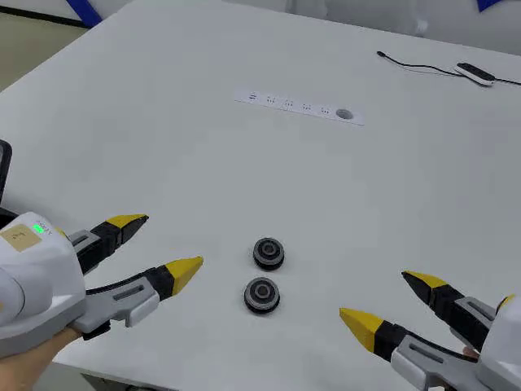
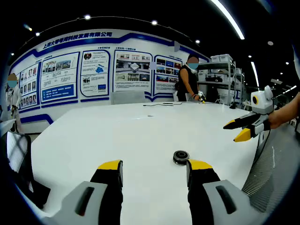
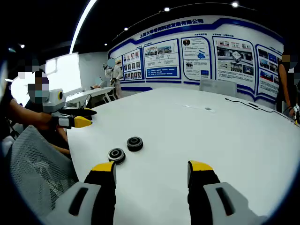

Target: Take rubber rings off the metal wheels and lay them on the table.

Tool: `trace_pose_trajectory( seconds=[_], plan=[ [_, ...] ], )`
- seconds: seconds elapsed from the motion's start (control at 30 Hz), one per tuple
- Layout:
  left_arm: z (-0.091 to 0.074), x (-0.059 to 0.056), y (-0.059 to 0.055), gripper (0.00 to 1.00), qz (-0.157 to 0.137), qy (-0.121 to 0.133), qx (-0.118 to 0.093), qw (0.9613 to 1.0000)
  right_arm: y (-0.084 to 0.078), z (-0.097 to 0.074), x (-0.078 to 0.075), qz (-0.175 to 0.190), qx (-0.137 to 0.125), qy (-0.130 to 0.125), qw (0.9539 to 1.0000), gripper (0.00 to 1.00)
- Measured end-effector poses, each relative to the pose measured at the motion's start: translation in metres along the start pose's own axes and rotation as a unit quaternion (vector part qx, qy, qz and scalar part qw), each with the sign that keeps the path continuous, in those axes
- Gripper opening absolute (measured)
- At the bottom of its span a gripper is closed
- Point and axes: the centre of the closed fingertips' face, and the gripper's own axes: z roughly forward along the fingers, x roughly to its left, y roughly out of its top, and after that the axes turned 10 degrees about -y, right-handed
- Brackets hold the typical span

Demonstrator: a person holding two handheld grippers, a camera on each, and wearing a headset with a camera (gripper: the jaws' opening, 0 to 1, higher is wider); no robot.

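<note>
no grab yet: left gripper point(image 1: 167, 240) & right gripper point(image 1: 378, 295) hang w/ jaws apart, empty, either side of the far wheel point(image 1: 269, 252) & near wheel point(image 1: 262, 294) lying close together on the table point(image 1: 244, 163), rings seemingly on; next i'd pin one, peel its ring.

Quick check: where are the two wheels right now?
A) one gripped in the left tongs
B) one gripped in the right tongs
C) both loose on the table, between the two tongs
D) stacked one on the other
C: the far wheel and the near wheel lie side by side on the table, with the left tongs and the right tongs open on either side, touching neither.
</note>
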Motion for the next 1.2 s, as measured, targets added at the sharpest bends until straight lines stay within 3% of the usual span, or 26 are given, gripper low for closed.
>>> trace_pose_trajectory(
  seconds=[0.57,1.2],
  plan=[
    [0.001,0.001,-0.003,0.56,-0.003,0.000,0.002,1.0000,-0.004,0.001,-0.001,0.002,0.005,0.000,1.0000,0.63],
    [0.024,-0.023,-0.006,0.54,0.015,-0.052,0.026,0.9982,-0.009,0.003,0.001,0.030,0.012,0.006,0.9995,0.60]
  ],
)
